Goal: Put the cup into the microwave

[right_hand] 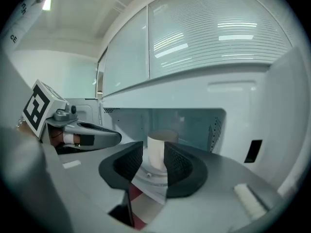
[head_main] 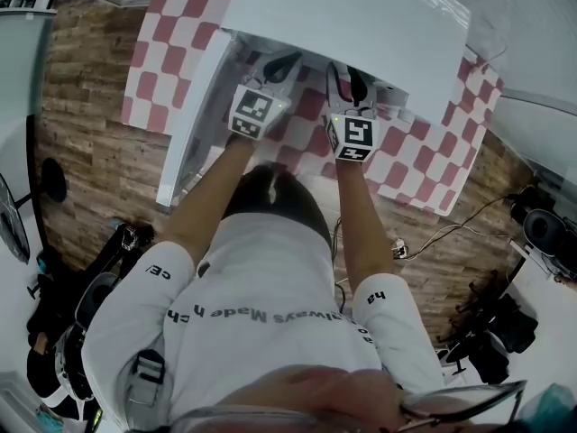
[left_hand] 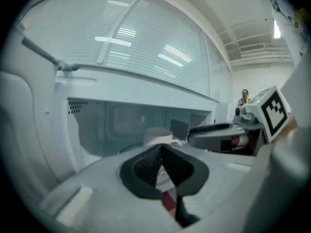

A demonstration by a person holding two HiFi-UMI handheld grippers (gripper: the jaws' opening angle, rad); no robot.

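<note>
White cup point(right_hand: 158, 142) stands inside the open microwave point(right_hand: 194, 101), framed by the right gripper point(right_hand: 154, 165), jaws apart and not pressing it. Left gripper point(left_hand: 161, 152) is closed, empty. Placement looks done; only backing out appears left.

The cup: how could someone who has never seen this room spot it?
Look for the open white microwave on the red-and-white checked cloth. Inside its cavity stands the cup, upright and pale; it is the only loose thing in there.
</note>
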